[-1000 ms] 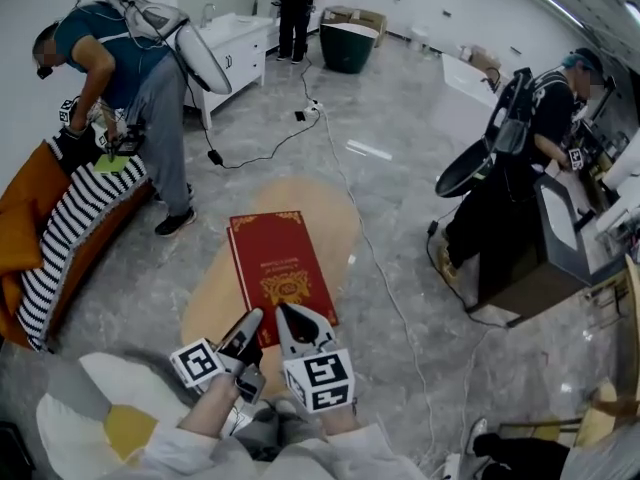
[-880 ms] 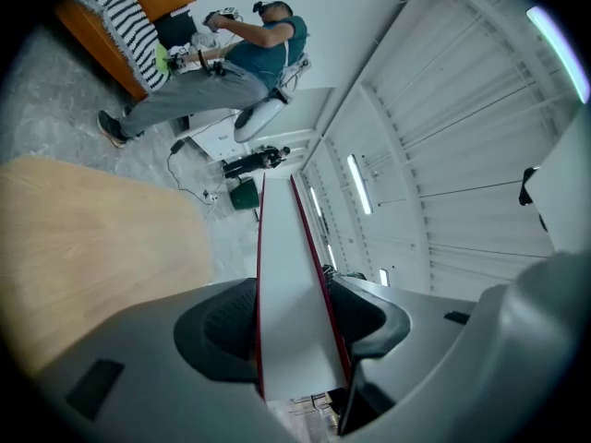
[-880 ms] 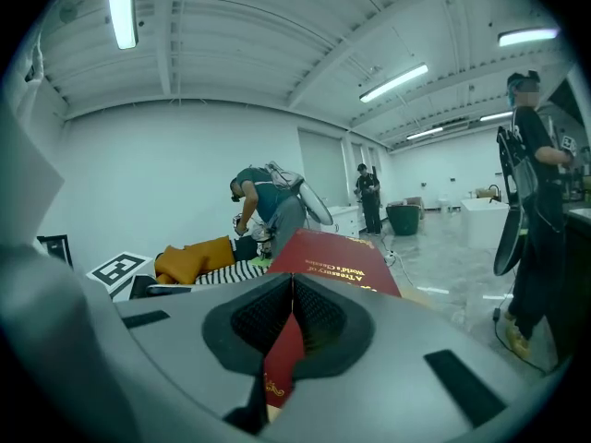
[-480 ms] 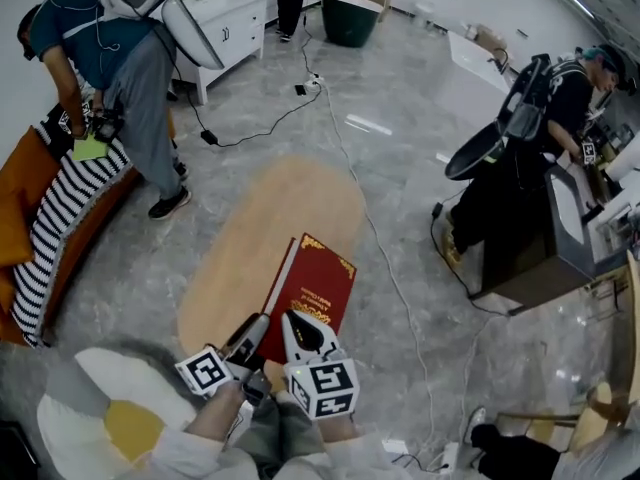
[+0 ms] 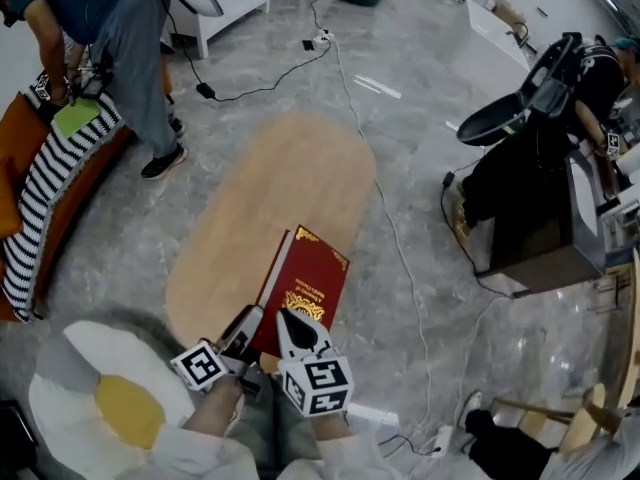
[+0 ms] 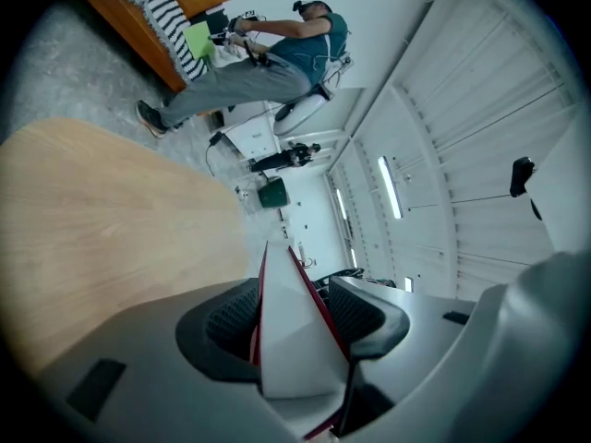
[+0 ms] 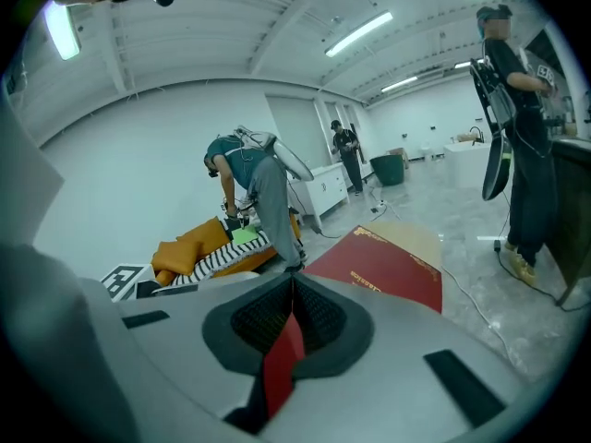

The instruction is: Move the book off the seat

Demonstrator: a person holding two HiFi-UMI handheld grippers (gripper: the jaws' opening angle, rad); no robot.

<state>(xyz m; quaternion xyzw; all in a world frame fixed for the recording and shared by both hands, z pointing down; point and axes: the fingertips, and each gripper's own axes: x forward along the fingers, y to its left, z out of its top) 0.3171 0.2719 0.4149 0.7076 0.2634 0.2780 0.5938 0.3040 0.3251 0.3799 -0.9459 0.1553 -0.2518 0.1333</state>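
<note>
A red hardcover book (image 5: 303, 286) with a gold emblem and gold corner ornaments is shown closed, front cover up. Its near edge is clamped between the jaws of the left gripper (image 5: 250, 315) and the right gripper (image 5: 286, 317). It is held sloping down and away over the near end of an oval wooden table (image 5: 270, 188). It is kept clear of the white, yellow-centred seat (image 5: 95, 393) at the lower left.

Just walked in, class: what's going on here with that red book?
A person holds a red book with a handheld gripper in each hand. The left gripper is clamped across the book's page edge. The right gripper is clamped on an edge of the red cover. The book hangs tilted over the near end of an oval wooden table.
</note>
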